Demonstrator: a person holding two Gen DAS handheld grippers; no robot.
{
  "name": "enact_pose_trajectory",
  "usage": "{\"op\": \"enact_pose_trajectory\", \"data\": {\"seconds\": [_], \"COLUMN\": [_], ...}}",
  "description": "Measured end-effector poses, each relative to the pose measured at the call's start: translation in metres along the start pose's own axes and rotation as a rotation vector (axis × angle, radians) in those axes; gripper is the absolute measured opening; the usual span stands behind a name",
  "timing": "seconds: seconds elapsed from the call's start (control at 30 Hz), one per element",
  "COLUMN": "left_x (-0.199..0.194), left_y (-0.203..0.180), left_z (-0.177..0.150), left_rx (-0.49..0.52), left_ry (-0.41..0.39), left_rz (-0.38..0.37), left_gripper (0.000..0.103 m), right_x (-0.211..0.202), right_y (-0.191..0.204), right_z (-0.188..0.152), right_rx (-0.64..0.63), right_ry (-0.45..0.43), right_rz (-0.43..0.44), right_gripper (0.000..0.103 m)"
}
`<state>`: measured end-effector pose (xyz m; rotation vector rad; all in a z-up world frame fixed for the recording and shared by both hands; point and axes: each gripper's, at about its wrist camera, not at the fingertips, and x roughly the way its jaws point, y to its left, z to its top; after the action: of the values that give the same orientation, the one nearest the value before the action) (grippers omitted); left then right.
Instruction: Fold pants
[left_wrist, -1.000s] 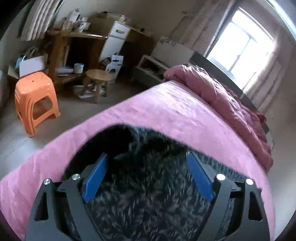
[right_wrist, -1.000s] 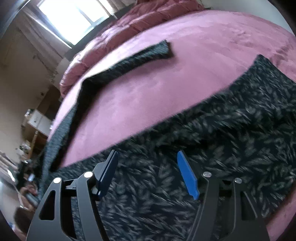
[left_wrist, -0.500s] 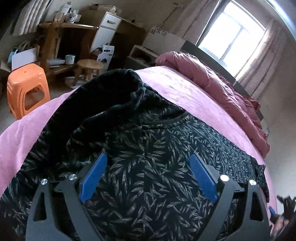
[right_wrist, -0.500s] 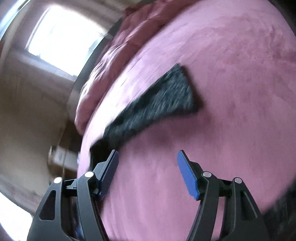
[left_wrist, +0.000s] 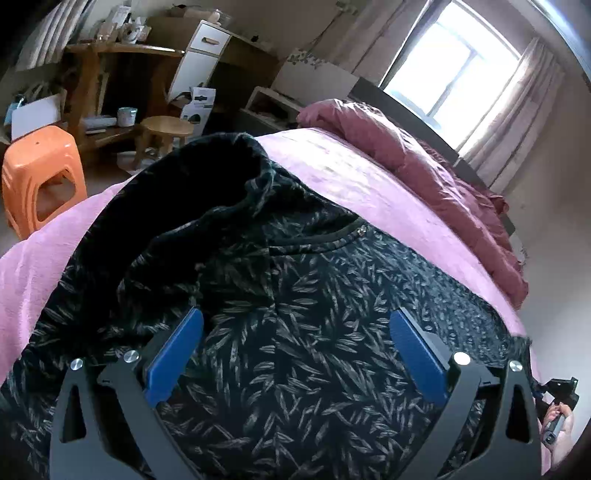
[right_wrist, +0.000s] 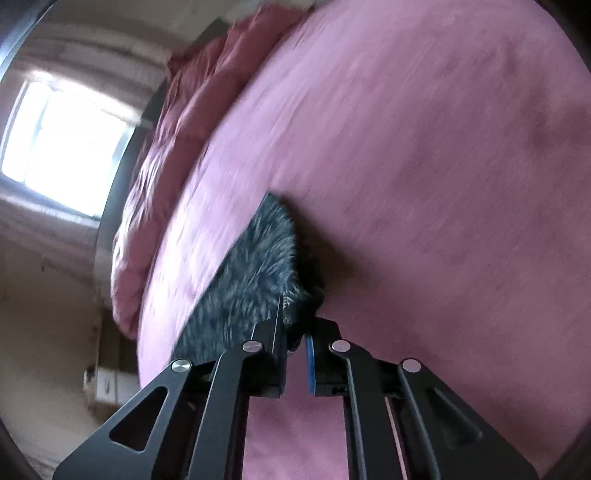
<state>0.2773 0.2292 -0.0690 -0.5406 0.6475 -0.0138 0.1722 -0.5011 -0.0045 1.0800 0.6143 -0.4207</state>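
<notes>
Dark leaf-print pants (left_wrist: 332, 258) lie spread on the pink bed sheet (left_wrist: 351, 177), their waist bunched up at the far left. My left gripper (left_wrist: 295, 316) hovers low over the waist part. Its jaws are opening and the blue pads stand wide apart, pressing on nothing. In the right wrist view my right gripper (right_wrist: 295, 328) is shut on the end of a pant leg (right_wrist: 255, 258), with dark cloth pinched between the pads. That gripper and a hand (left_wrist: 561, 424) also show at the lower right of the left wrist view.
A crumpled dark-red quilt (left_wrist: 424, 166) runs along the far side of the bed below the window (left_wrist: 450, 62). On the floor to the left stand an orange plastic stool (left_wrist: 40, 166), a round wooden stool (left_wrist: 166, 127) and a cluttered wooden desk (left_wrist: 110, 51).
The pants have settled flat under my left gripper, whose jaws spread wider. My right gripper swept across the sheet to the leg end, rolled, and closed on it.
</notes>
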Motion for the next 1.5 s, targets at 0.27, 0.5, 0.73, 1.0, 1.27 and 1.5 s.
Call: {"op": "enact_pose_trajectory", "data": {"seconds": [0.27,0.5,0.73,1.0,1.27,1.5], "left_x": [0.004,0.012,0.012,0.004,0.007,0.023], "left_y": [0.002,-0.002,-0.004,0.002,0.05,0.061], "left_z": [0.002,0.007,0.007,0.023,0.065,0.061], "left_rx": [0.015,0.04,0.042,-0.03,-0.32,-0.594], "left_ry": [0.053,0.08,0.078,0.125,0.184,0.217], "left_rz": [-0.115,-0.107,-0.1,-0.137,-0.178,-0.267], "left_gripper": [0.101,0.101,0.101,0.101,0.101,0.101], "right_x": [-0.033,-0.009,-0.059,-0.025,-0.021,-0.02], "right_y": [-0.035,-0.054,-0.028,0.024,0.017,0.018], "right_z": [0.051,0.051,-0.016,-0.1,-0.116,-0.116], "right_rx": [-0.028,-0.013,-0.165,-0.551,-0.619,-0.612], "right_ry": [-0.082,-0.056,-0.145,-0.064,-0.064,-0.063], "right_rz": [-0.062,-0.115,-0.064,-0.077,-0.098,-0.09], "right_gripper": [0.006,0.012,0.058,0.058,0.071,0.072]}}
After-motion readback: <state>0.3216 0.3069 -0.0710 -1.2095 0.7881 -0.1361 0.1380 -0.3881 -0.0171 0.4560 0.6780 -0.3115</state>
